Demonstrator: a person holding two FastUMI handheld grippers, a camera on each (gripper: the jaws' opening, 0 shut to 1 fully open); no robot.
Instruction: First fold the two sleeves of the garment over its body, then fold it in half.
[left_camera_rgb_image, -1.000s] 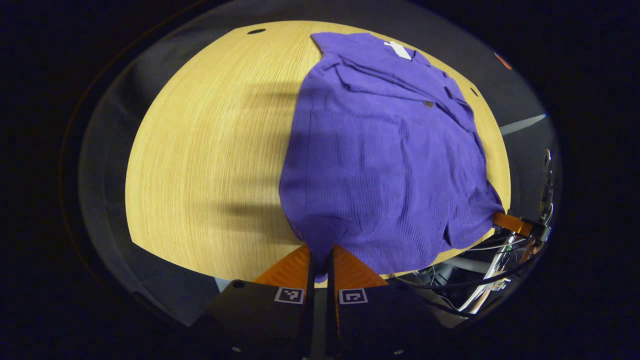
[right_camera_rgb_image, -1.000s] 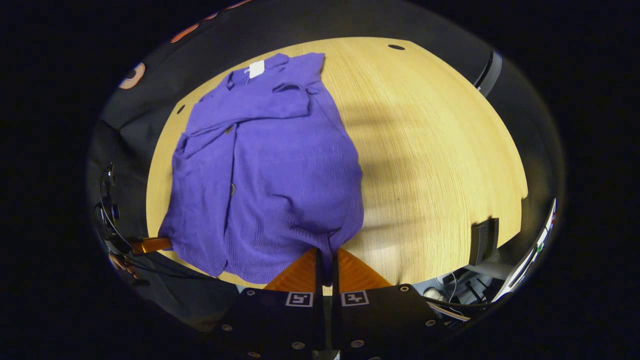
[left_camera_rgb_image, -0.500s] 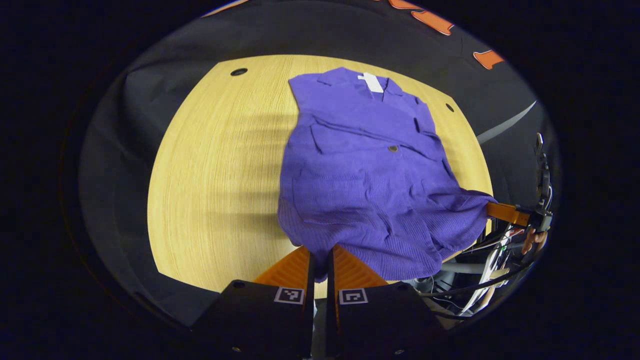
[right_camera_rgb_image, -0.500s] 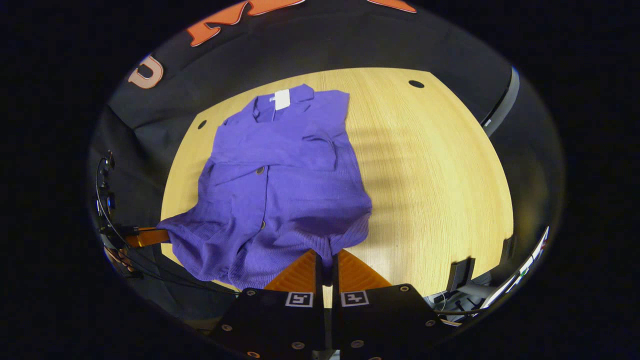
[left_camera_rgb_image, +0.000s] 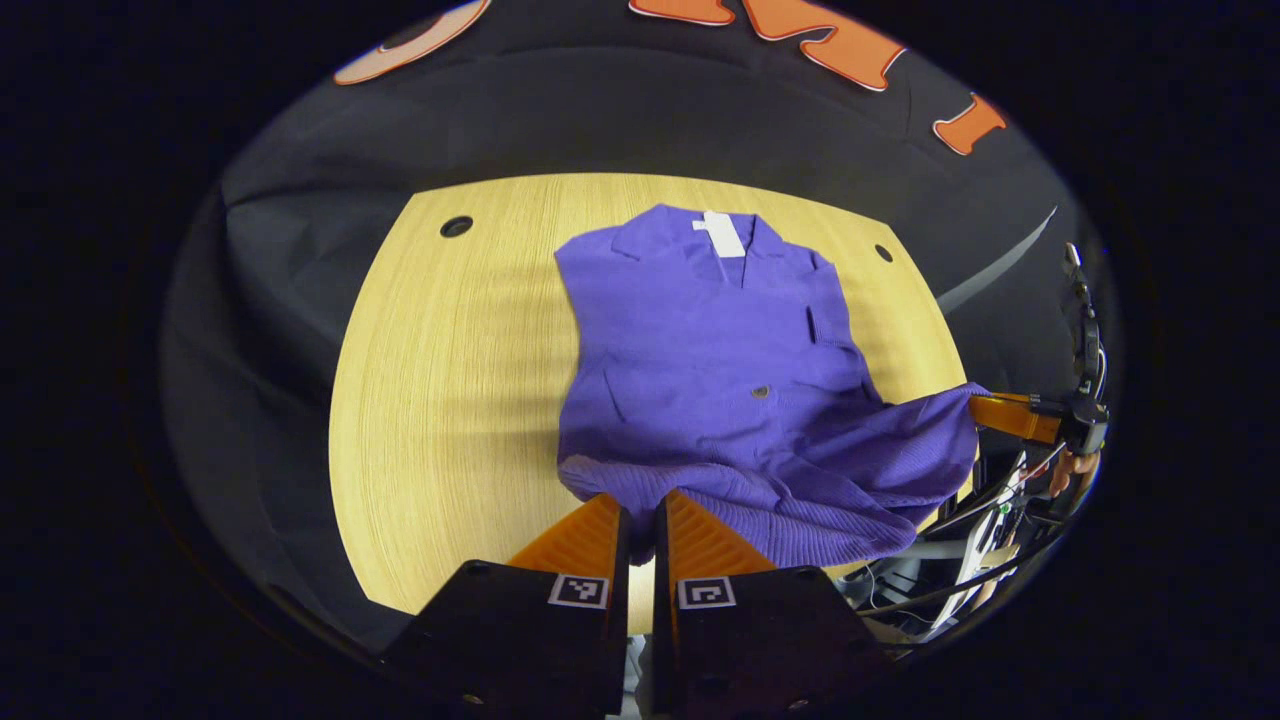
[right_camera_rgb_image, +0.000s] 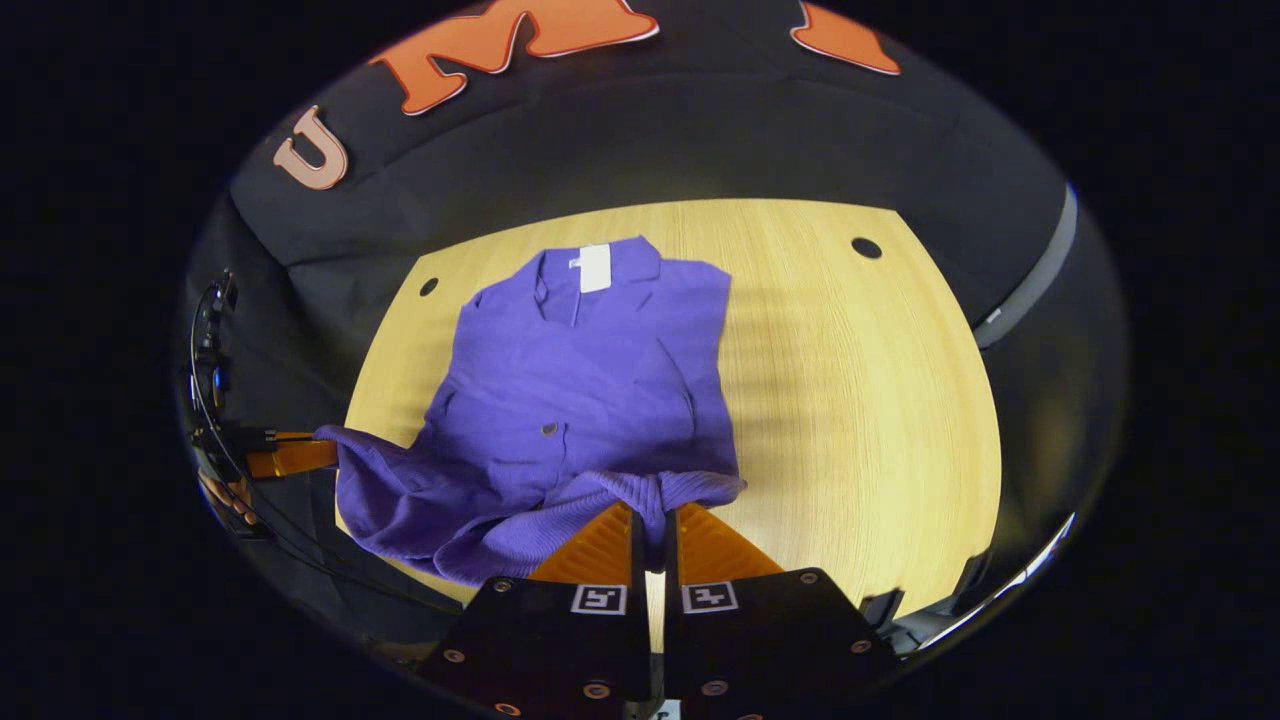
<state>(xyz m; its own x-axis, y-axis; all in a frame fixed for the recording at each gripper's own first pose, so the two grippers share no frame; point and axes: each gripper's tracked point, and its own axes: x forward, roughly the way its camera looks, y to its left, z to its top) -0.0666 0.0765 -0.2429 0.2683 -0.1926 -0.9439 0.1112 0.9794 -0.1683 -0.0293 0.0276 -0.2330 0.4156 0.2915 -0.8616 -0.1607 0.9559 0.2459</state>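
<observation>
While both hem corners hang lifted off the table (left_camera_rgb_image: 430, 400), you are at the half-fold; sleeves already lie across the body.
Left gripper (left_camera_rgb_image: 638, 520): fingers pinched tight on the left hem corner of the garment (left_camera_rgb_image: 700, 350).
Garment: collar end flat on the far half of the table, near hem raised and sagging between your grips.
Right gripper (right_camera_rgb_image: 652, 530): clamped on the right hem corner.
Advice: carry both corners level toward the collar (right_camera_rgb_image: 595, 270); keep the hem taut and the edges aligned.
</observation>
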